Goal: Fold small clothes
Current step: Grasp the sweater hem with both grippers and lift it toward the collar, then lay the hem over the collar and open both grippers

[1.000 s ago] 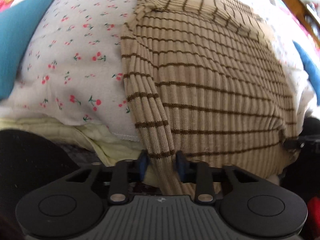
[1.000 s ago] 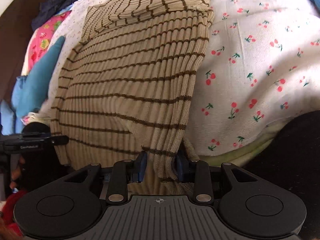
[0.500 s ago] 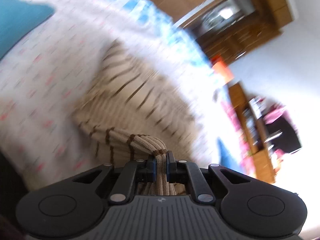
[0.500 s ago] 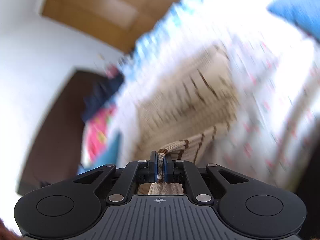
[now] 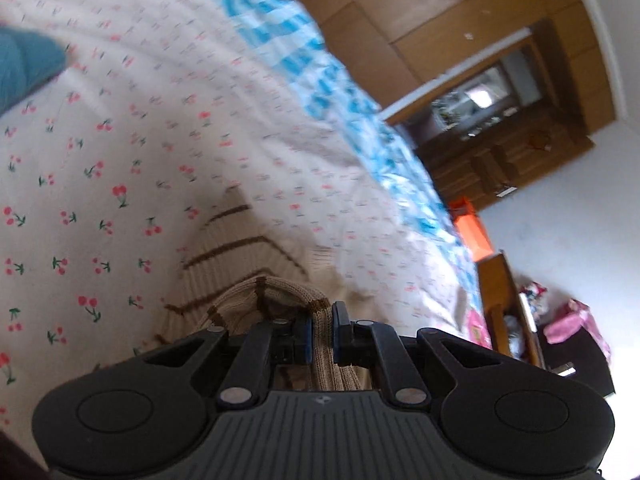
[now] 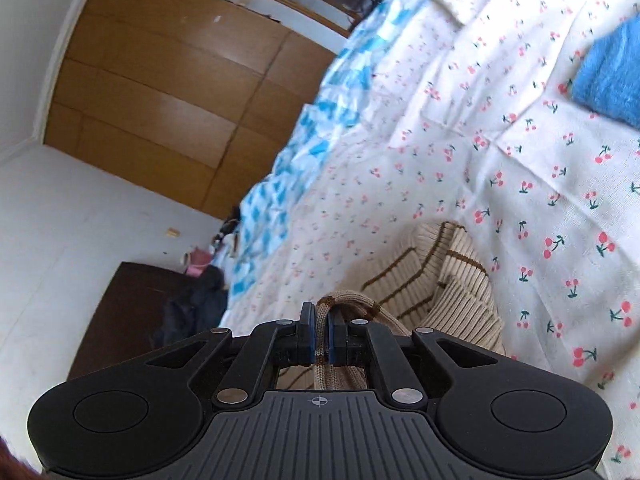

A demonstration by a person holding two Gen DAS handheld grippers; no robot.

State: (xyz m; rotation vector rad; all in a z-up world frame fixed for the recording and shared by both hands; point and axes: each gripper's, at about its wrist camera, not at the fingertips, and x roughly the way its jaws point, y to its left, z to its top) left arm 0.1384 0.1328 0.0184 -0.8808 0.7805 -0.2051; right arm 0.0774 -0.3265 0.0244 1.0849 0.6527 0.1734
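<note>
A beige ribbed sweater with brown stripes lies on a white bedsheet printed with cherries. My left gripper is shut on a bunched fold of its knit, which humps up just in front of the pads. In the right wrist view the same sweater lies folded back on itself on the bedsheet, and my right gripper is shut on another bunched edge of it. Both views are tilted. The rest of the garment is hidden behind the gripper bodies.
A teal cloth lies at the left, a blue cloth at the right. A blue checked blanket covers the bed's far side. Behind it stand wooden wardrobes, a dark cabinet and an orange box.
Both grippers closed on the sweater's near edge, then carried it away from the bed edge over the garment, rolling as they went. The flat sweater is now doubled over.
</note>
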